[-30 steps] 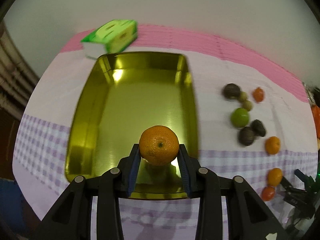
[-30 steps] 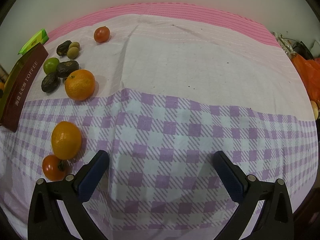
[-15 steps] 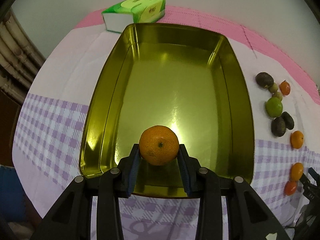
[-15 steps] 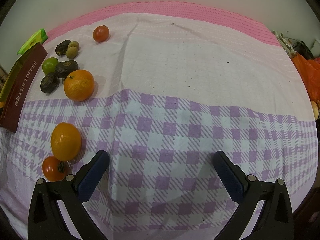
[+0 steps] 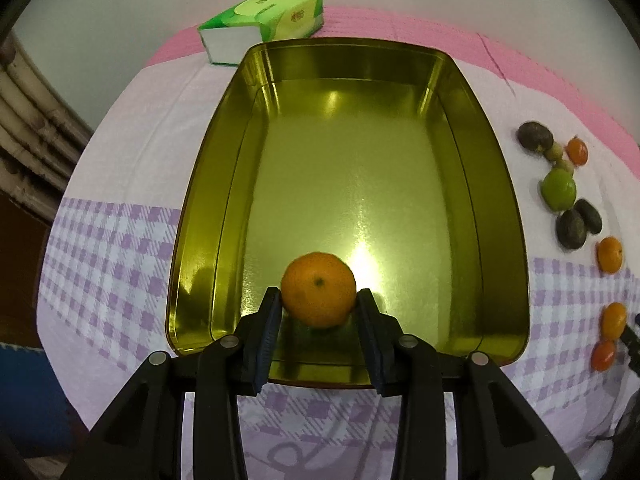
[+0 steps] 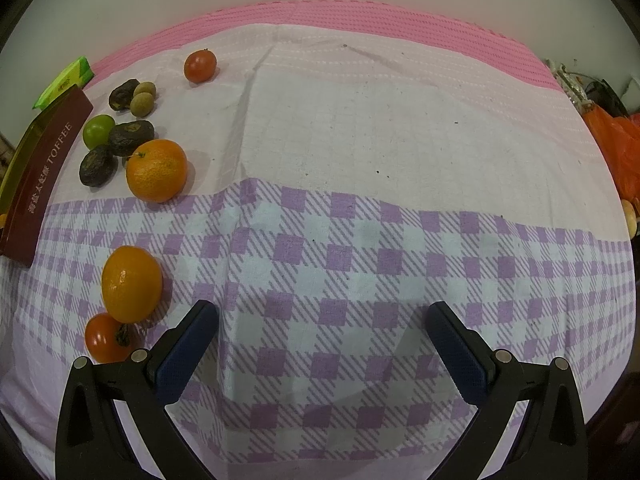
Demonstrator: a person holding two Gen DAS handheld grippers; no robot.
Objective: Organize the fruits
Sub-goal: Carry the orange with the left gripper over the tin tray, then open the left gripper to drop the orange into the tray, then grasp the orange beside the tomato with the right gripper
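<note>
A checked tablecloth [image 6: 360, 240] is covering the table. A gold tin tray [image 5: 208, 184] is sitting on it, with a green tissue box [image 5: 264, 20] just beyond its far rim. The left gripper [image 5: 318, 300] is hanging over the near end of the tray, its blue pads pinching a mandarin [image 5: 318, 294]. The right gripper [image 6: 322, 320] is hovering above bare cloth, fingers spread wide and gripping nothing. The remaining fruits are lying beside the tray: an orange [image 6: 157, 170], a second orange [image 6: 131, 283], a tomato [image 6: 105, 338] and a green lime [image 6: 98, 130].
</note>
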